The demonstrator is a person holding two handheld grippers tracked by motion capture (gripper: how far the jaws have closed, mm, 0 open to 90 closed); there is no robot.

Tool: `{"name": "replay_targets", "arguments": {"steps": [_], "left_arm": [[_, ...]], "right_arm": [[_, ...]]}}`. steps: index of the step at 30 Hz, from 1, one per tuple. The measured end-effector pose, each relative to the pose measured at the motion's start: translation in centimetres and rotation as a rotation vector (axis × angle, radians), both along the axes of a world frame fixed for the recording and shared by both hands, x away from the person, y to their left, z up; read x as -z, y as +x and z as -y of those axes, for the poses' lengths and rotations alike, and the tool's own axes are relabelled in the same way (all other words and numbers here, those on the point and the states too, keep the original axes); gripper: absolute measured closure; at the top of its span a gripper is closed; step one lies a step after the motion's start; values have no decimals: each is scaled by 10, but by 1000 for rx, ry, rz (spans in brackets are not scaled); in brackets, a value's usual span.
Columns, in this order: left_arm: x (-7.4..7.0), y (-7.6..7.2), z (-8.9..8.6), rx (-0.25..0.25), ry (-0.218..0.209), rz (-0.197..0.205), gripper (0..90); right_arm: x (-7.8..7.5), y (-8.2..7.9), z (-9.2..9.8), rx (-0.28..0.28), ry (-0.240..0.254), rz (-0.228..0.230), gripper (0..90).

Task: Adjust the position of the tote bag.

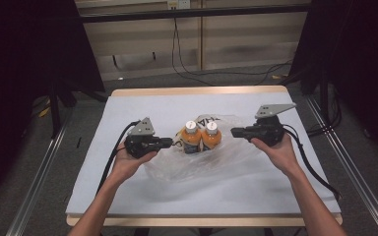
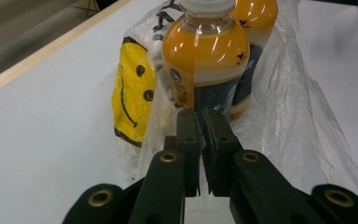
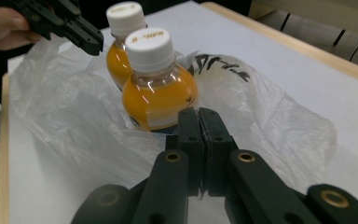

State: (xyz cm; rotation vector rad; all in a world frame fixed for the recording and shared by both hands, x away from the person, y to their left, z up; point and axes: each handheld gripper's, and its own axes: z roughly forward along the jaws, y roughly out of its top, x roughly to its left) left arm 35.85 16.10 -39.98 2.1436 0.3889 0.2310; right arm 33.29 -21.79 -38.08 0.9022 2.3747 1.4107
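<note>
Two orange-juice bottles with white caps [image 1: 201, 136] stand side by side in a thin clear plastic bag [image 1: 211, 162] at mid-desk [image 1: 128, 196]. The left gripper [image 1: 169, 142] and right gripper [image 1: 235, 132], each clenched on bag film, should lift evenly and outward so neither bottle tips.

a yellow smiley face is showing on the bag [image 2: 135, 93]. black letters are running across the bag's far side, too crumpled to read. the bottle [image 3: 158, 88] cap is carrying faint embossed lettering, and the labels are carrying print too small to read.
</note>
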Motion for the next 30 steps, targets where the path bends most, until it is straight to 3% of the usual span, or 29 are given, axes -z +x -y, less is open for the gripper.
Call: {"name": "replay_targets", "arguments": {"steps": [6,10,13,15,17,20,26,30], "left_arm": [[3,2,16,50,49,-10,888],[14,6,26,51,89,-29,887],[19,9,29,55,101,-40,892],[22,12,29,53,97,-53,892],[26,14,31,50,94,-58,894],[30,16,35,63,144,-54,895],[44,23,38,65,223,-91,898],[52,27,42,83,267,-106,888]], "right_arm": [[6,16,-14,-20,-48,-47,900],[13,25,-24,-29,-90,-79,900],[17,30,-30,-19,-129,-79,900],[19,36,-31,-31,-131,-97,900],[24,42,-35,-47,-167,-122,900],[35,48,-43,-73,-228,-152,900],[58,58,-53,-76,-323,-208,900],[65,63,-55,-60,-325,-221,900]]}}
